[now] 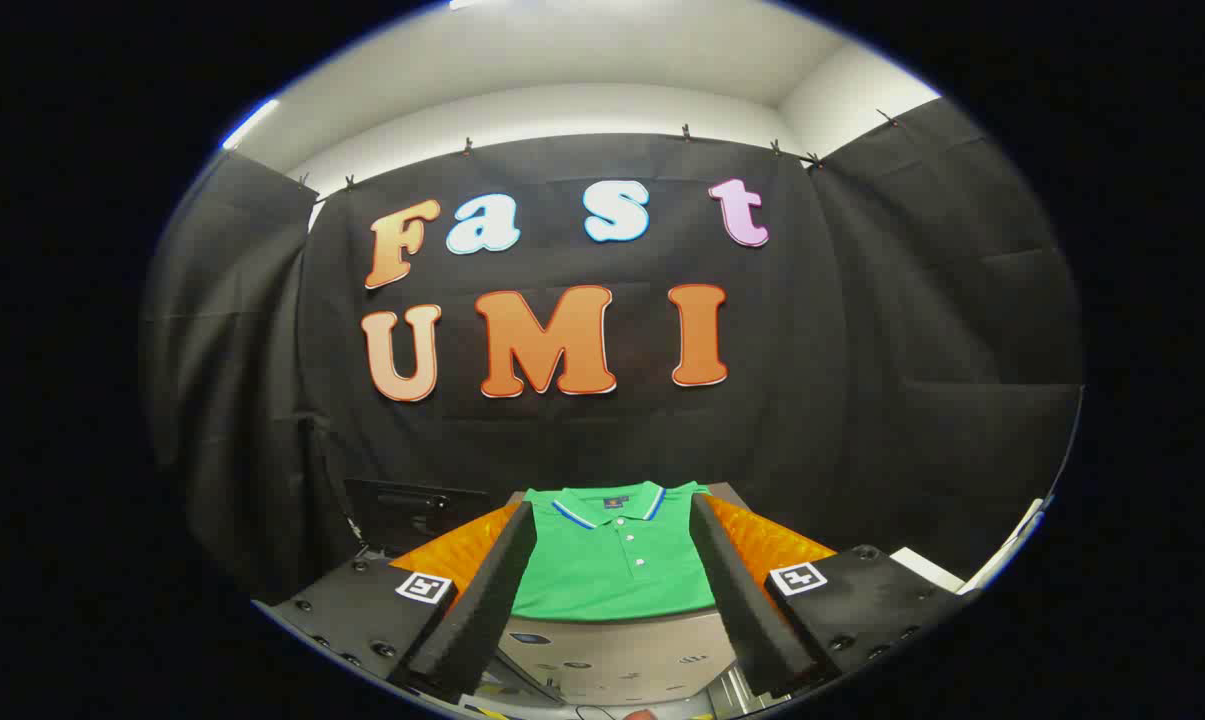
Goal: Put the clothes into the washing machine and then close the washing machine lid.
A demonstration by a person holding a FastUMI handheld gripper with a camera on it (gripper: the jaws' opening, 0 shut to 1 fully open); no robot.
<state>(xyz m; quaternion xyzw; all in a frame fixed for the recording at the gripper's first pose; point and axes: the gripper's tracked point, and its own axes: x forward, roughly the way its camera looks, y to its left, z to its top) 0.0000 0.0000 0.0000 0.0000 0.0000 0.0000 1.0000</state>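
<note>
Claw (612, 525) fingers stood wide apart and gripped nothing, low in the frame. Between and just beyond them, at lower centre, lay a folded green polo shirt (612, 565), flat, collar away from the claw, with blue-and-white collar trim and white buttons. It rested on an orange cloth (462, 550) spread beneath it.

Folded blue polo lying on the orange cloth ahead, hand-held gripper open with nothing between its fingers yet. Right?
Not quite: the polo is green; only its collar stripes are blue. The gripper view shows it folded on the orange cloth, with the hand-held gripper open, holding nothing.
</note>
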